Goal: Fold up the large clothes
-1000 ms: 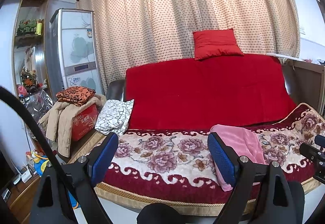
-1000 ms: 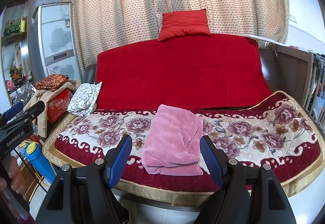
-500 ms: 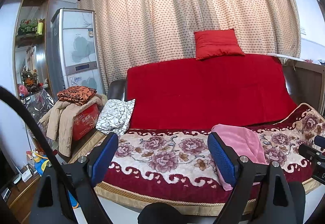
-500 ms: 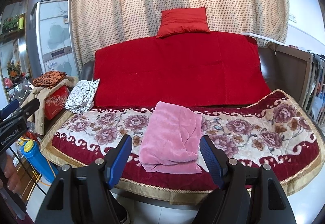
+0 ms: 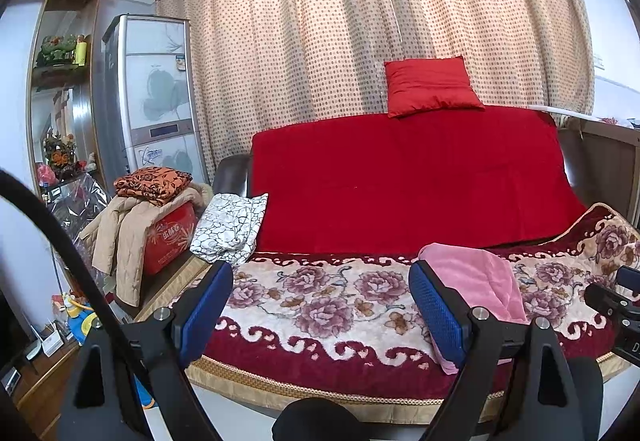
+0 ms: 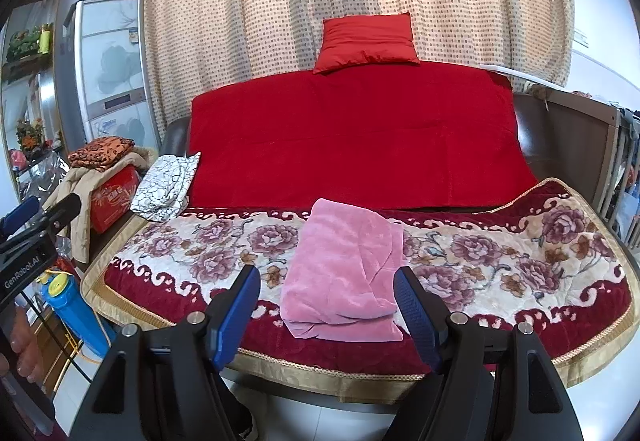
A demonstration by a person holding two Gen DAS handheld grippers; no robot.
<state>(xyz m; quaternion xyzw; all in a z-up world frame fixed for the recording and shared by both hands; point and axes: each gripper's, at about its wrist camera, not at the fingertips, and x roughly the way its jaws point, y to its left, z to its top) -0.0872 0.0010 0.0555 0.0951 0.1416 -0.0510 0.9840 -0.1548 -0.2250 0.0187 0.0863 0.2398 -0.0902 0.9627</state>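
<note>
Pink garment (image 5: 476, 281) is lying folded on the sofa (image 5: 340, 305) blanket, partly hidden behind the left gripper (image 5: 320, 305), which is hanging spread wide and holding nothing, short of the sofa's front edge. White patterned cloth (image 5: 230, 229) is sitting at the sofa's left end. Right view: right gripper (image 6: 326, 305) is also gaping, empty, framing the garment (image 6: 344, 273) without touching it. Red cushion (image 6: 366, 41) is resting atop the backrest.

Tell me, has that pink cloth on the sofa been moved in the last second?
No. The pink cloth lies on the same flowers of the floral blanket; only the camera drifted a little.
</note>
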